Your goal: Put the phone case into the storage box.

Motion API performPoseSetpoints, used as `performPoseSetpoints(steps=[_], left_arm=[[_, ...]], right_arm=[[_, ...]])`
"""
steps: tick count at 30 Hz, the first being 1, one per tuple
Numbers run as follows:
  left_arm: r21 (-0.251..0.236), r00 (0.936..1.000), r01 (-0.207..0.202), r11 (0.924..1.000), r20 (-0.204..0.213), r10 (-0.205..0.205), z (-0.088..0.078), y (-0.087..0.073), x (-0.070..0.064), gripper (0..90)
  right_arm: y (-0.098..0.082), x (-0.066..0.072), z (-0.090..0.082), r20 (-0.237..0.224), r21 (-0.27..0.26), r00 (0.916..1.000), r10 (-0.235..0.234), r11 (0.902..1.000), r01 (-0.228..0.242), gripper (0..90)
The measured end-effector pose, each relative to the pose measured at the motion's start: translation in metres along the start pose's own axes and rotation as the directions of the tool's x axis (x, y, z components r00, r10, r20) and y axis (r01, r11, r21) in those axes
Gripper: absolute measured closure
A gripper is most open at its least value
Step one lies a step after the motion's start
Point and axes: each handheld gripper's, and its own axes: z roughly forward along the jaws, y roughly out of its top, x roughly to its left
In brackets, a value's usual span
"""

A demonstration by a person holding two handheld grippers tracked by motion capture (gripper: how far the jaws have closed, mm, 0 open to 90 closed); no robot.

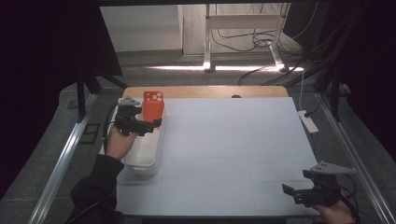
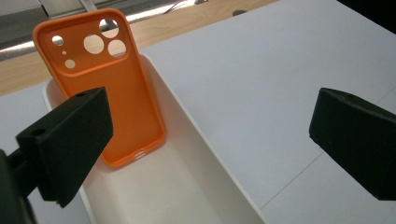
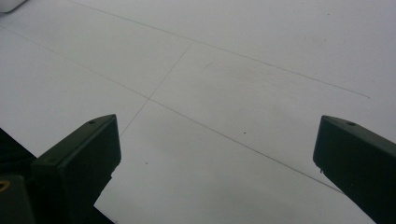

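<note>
An orange phone case [image 1: 153, 106] [image 2: 107, 93] stands tilted in the far end of a long white tray [image 1: 144, 163] [image 2: 187, 140] at the table's left side, its camera cut-outs uppermost. My left gripper [image 1: 154, 125] [image 2: 210, 140] hovers over the tray just in front of the case, open, with nothing between the jaws. The case stands beyond the left jaw and is not touched. At the table's near right corner my right gripper [image 1: 290, 192] [image 3: 215, 154] is open over the bare white surface.
A white mat [image 1: 233, 149] covers the table, with a wooden strip [image 1: 210, 91] along its far edge. A white power strip [image 1: 308, 121] lies off the right edge. Cables [image 1: 261, 42] and a metal stand are on the floor beyond.
</note>
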Motion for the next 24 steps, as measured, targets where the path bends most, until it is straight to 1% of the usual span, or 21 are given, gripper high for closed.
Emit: performPoseSetpoints(steps=[6, 11, 15, 18, 24], left_arm=[[-0.009, 0.9999, -0.012, 0.9999, 0.0, 0.012, -0.004, -0.004, -0.005, 0.1], [-0.018, 0.9999, -0.014, 0.9997, 0.003, 0.014, -0.008, -0.006, -0.009, 0.1], [-0.021, 0.9999, -0.014, 0.9997, 0.005, 0.014, -0.01, -0.009, -0.011, 0.2], [-0.023, 0.9999, -0.014, 0.9996, 0.007, 0.014, -0.011, -0.011, -0.012, 0.2], [-0.025, 0.9999, -0.013, 0.9996, 0.008, 0.013, -0.013, -0.015, -0.016, 0.3]], right_arm=[[0.0, 0.0, 0.0, 0.002, 0.002, 1.0, 0.006, 1.0, -0.006, 0.0], [0.0, 0.0, 0.0, 0.003, 0.003, 1.0, 0.008, 1.0, -0.008, 0.0], [0.0, 0.0, 0.0, 0.002, 0.004, 1.0, 0.003, 1.0, -0.003, 0.0], [0.0, 0.001, 0.001, 0.007, 0.007, 0.9999, -0.011, 0.9999, 0.01, 0.0], [0.0, 0.001, 0.001, 0.008, 0.006, 0.9999, -0.009, 0.9999, 0.009, 0.0]])
